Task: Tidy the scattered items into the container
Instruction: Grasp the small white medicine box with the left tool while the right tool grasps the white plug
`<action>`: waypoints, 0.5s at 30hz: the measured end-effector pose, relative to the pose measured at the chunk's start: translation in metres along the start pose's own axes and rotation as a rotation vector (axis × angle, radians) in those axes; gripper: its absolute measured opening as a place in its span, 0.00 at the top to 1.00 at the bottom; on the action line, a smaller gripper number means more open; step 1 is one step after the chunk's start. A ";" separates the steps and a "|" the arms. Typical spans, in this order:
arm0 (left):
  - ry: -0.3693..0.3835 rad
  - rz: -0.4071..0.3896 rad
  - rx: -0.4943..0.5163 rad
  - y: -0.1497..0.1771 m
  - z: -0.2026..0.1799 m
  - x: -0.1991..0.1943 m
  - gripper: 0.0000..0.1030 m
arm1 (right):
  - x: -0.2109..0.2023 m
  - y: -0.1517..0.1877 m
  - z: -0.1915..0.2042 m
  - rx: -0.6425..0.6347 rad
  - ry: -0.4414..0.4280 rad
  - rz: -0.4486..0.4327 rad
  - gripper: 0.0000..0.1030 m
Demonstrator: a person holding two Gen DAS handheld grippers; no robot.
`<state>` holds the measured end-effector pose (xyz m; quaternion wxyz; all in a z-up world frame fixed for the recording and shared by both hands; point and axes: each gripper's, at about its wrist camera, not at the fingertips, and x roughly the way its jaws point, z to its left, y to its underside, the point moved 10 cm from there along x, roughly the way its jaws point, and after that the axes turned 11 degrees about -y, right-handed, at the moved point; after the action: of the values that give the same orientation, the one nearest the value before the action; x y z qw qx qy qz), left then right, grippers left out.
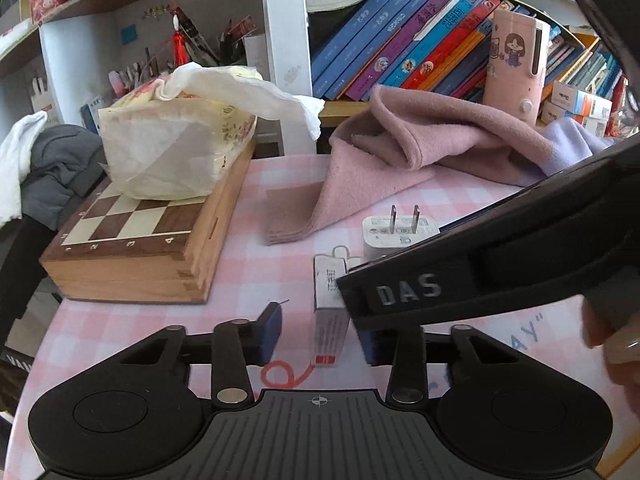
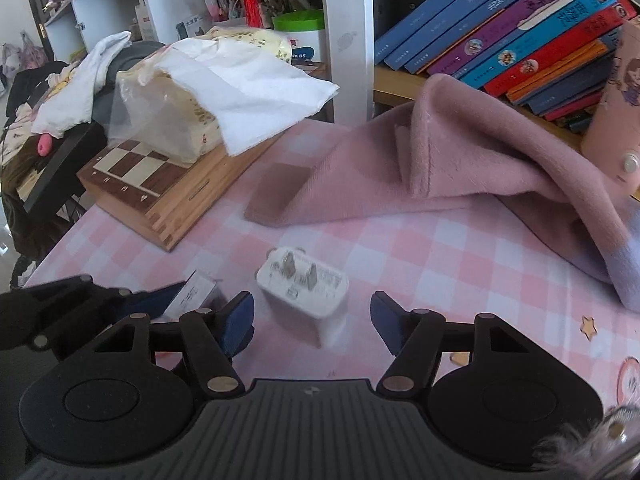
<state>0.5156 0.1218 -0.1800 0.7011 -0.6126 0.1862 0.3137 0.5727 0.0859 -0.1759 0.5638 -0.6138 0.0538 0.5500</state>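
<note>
A small white box with a red end [image 1: 330, 320] lies on the pink checked tablecloth [image 1: 248, 248] between the fingers of my left gripper [image 1: 324, 338]. That gripper is open: a gap shows between the left pad and the box. A white charger plug [image 2: 304, 292] lies prongs up just beyond it, also seen as the plug [image 1: 400, 236] in the left wrist view. My right gripper [image 2: 312, 322] straddles the plug and is open, with both blue pads clear of it. Its black body [image 1: 440, 280] crosses the left wrist view from the right. The small box [image 2: 192, 292] and the left gripper's body [image 2: 60, 312] show at the lower left.
A wooden chess box [image 1: 136, 248] with a tissue pack [image 1: 172, 140] on it stands at the left. A pink cloth [image 2: 460, 168] lies crumpled behind the plug. Behind that are a pink cup [image 1: 516, 60] and a shelf of books [image 1: 420, 32]. A person's fingers [image 1: 616, 344] show at the right.
</note>
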 end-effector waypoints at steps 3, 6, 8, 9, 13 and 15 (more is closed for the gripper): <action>0.002 0.003 -0.006 0.000 -0.002 0.002 0.78 | 0.007 -0.002 -0.003 0.006 -0.002 0.006 0.38; -0.003 0.001 0.007 0.002 -0.002 0.004 0.87 | 0.012 0.000 -0.004 0.011 -0.016 0.028 0.54; -0.009 -0.004 0.020 0.002 0.000 0.004 0.87 | 0.012 0.002 -0.005 0.014 -0.027 0.032 0.57; -0.012 -0.004 0.023 0.002 0.001 0.004 0.87 | 0.011 0.003 -0.005 0.011 -0.023 0.030 0.57; -0.009 -0.008 0.005 0.002 0.008 -0.003 0.87 | 0.004 0.005 -0.007 0.037 -0.022 0.017 0.58; -0.007 -0.013 0.002 0.001 0.010 -0.009 0.87 | -0.002 0.006 -0.005 0.046 -0.023 0.008 0.58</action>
<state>0.5068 0.1294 -0.1732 0.7044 -0.6119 0.1804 0.3111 0.5705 0.0788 -0.1792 0.5763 -0.5941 0.0626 0.5577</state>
